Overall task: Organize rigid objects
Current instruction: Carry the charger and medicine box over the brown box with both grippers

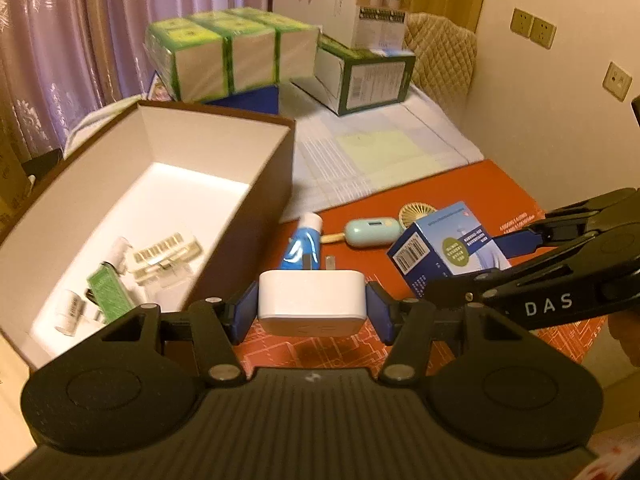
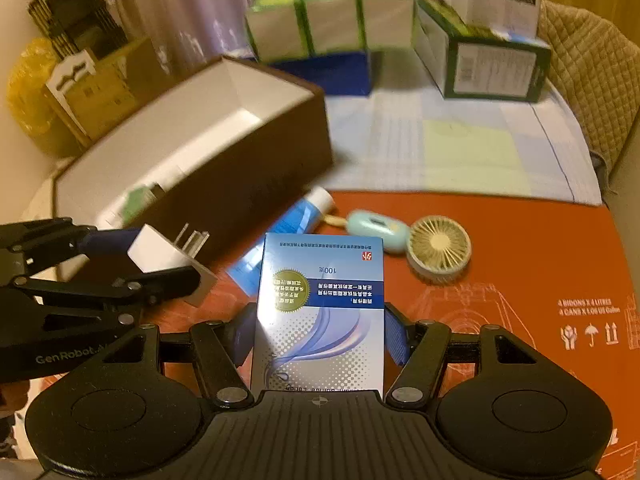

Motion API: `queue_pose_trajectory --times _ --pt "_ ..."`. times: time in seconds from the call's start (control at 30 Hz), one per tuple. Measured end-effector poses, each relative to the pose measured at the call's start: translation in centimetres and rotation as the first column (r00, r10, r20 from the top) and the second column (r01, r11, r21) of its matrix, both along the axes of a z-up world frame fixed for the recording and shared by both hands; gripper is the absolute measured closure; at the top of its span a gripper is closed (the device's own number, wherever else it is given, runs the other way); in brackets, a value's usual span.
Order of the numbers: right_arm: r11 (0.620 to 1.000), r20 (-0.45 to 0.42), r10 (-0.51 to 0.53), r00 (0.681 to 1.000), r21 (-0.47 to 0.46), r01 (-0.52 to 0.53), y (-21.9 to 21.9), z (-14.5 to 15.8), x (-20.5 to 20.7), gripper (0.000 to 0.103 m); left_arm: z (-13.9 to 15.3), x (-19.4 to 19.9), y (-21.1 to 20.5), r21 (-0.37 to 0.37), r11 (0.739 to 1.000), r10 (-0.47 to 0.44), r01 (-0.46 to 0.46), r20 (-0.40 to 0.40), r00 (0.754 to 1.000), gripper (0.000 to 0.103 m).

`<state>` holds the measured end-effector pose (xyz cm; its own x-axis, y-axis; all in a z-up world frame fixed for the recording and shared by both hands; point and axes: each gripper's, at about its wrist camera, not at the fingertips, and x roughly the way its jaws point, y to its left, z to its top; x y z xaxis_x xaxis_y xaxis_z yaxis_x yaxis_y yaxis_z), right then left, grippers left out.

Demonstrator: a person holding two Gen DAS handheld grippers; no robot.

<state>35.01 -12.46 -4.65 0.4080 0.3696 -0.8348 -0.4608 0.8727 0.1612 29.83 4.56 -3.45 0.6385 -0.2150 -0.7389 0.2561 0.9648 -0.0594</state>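
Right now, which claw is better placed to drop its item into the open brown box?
Left. The left claw holds the white charger beside the brown box; the right claw is farther away.

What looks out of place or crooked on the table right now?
Nothing is spilled or damaged. The blue tube lies slanted against the brown box's corner, and the handheld fan lies flat on the red mat, both not yet packed. The white charger and blue carton are held in the fingers.
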Motion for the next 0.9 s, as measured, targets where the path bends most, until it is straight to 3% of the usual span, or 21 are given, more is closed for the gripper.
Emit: queue_pose_trajectory --times 0.47,0.9 --pt "0.996 0.056 0.031 0.998 0.087 -0.035 8.1 3.3 -0.6 0.042 3.8 0.3 8.2 0.021 0.999 0.043 -0.045 0.085 0.995 0.049" --pt "0.993 0.072 0.024 0.997 0.115 -0.033 16.4 3.7 2.3 0.042 4.6 4.8 15.2 0.078 0.996 0.037 -0.045 0.109 0.993 0.049"
